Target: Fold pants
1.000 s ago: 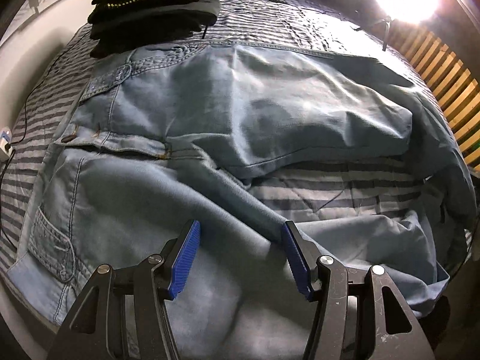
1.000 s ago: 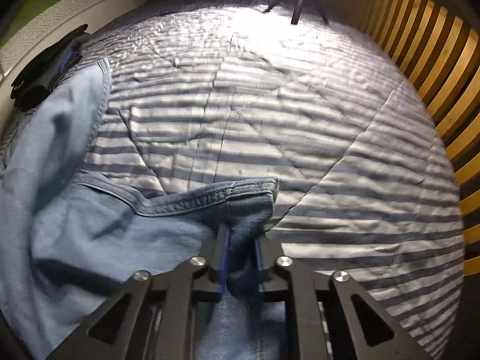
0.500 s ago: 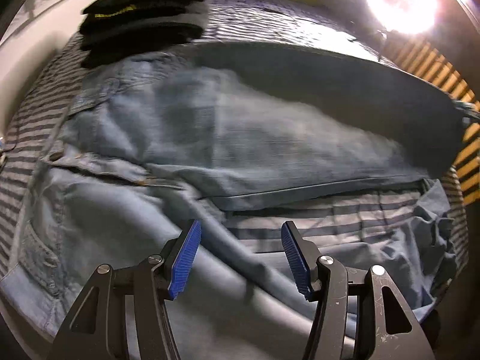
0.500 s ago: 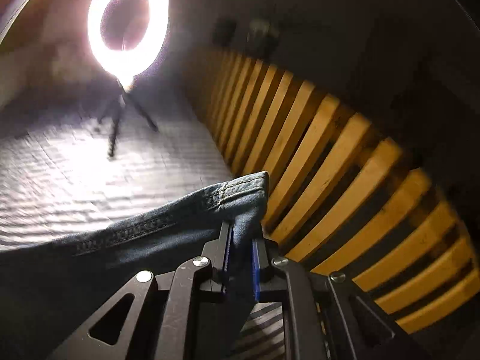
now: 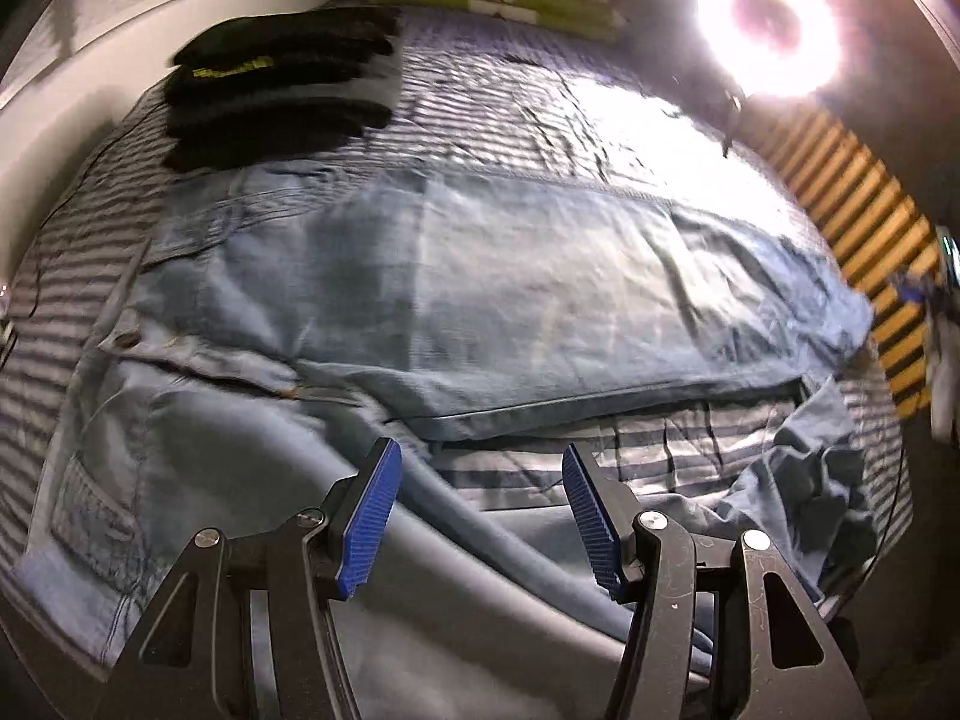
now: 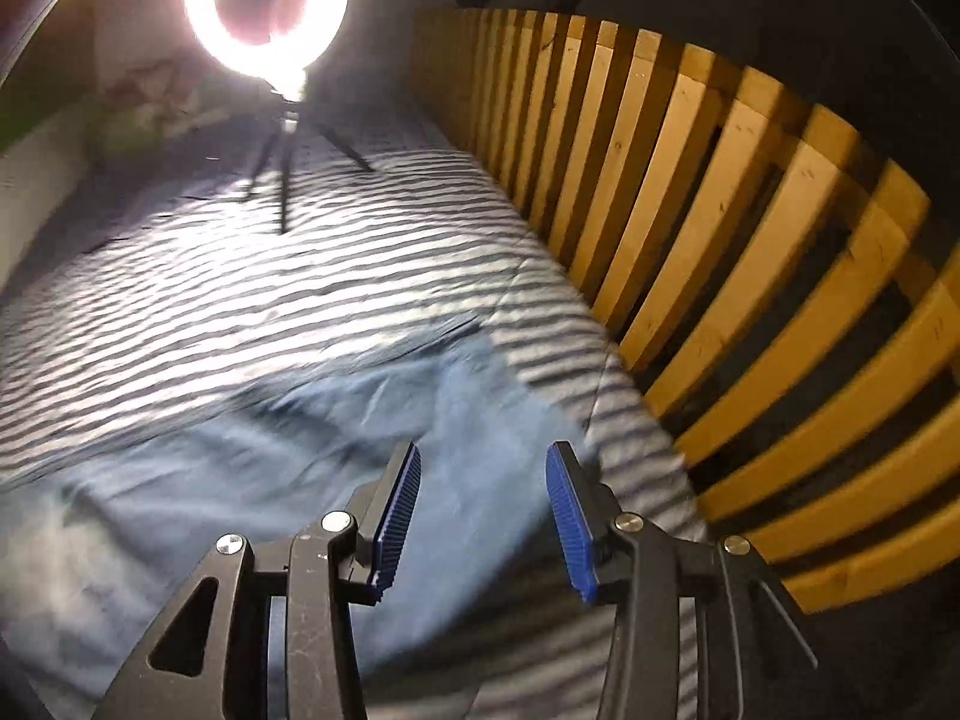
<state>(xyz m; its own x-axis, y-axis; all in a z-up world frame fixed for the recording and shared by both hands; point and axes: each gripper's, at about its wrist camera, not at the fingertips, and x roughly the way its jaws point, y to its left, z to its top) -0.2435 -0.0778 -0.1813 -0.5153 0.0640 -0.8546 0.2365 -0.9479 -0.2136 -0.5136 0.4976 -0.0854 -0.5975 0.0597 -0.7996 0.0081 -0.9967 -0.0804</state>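
jeans [image 5: 510, 300]: light denim, one leg laid flat across your bed [image 5: 540, 108]
right fingers [image 6: 483, 516]: just opened, empty, jeans below
left fingers [image 5: 480, 516]: apart, empty, above jeans

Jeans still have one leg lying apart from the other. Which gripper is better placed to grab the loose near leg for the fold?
Left, probably. The left gripper hangs open directly over the near leg. The right gripper, jaws just opened, empty, sits over the far leg's end by the wooden slats.

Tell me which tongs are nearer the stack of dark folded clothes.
Left. The left tongs hover over the jeans, with the stack beyond them; the right tongs hang near the slatted frame, stack unseen.
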